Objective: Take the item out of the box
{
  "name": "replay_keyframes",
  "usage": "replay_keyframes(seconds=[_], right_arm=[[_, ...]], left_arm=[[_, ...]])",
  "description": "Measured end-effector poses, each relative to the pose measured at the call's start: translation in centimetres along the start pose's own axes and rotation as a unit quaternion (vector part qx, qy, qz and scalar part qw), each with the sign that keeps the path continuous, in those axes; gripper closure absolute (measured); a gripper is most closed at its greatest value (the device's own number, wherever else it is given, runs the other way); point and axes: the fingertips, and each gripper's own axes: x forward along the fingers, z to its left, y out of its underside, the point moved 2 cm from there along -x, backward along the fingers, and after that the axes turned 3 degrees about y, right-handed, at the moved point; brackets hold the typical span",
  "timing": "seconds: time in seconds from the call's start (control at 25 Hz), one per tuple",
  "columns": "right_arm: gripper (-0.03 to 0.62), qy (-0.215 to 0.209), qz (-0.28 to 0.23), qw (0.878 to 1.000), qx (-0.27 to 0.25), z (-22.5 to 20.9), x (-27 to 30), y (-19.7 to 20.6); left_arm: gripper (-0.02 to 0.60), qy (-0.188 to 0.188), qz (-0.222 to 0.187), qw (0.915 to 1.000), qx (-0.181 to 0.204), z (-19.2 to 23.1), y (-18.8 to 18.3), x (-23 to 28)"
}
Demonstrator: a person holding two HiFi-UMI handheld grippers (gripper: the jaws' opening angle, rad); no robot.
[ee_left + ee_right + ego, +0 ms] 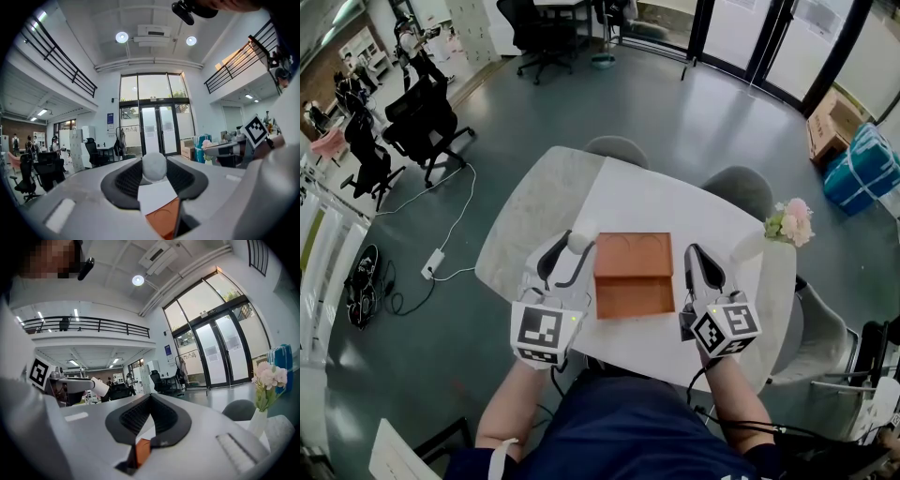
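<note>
An orange-brown box (pixel 633 281) lies open in the middle of the white table (pixel 647 202); its raised lid shows two round recesses. My left gripper (pixel 573 247) is at the box's left edge, shut on a small white round item (pixel 579 242). In the left gripper view the white item (pixel 154 166) sits pinched at the tips of my left gripper (pixel 154 174), with the box (pixel 163 220) below. My right gripper (pixel 693 253) rests at the box's right side, jaws together and empty. In the right gripper view my right gripper (pixel 151 399) is shut, and the white item (pixel 100 388) shows far left.
A vase of pink flowers (pixel 791 223) stands at the table's right edge, beside the right gripper; the flowers (pixel 268 380) also show in the right gripper view. Two grey chairs (pixel 737 191) stand at the table's far side. Office chairs and cables are on the floor at left.
</note>
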Motion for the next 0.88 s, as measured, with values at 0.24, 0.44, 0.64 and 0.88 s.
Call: replay_keyframes(seconds=[0.24,0.44,0.64,0.88], right_arm=[[0.592,-0.007,-0.006,1.000,-0.002,0.18,0.15,-0.15],[0.593,-0.008,-0.006,1.000,-0.002,0.10,0.32,0.05],[0.594,-0.009,-0.005,1.000,0.001,0.20,0.46,-0.05],[0.594,-0.009,-0.006,1.000,0.002,0.14,0.49,0.03]], left_arm=[[0.414,-0.001,0.005,1.0000,-0.002,0.09,0.28,0.21],[0.413,0.000,0.007,1.0000,-0.002,0.09,0.65,0.44],[0.413,0.001,0.009,1.0000,-0.003,0.22,0.64,0.50],[0.413,0.001,0.010,0.9999,-0.003,0.19,0.78,0.63]])
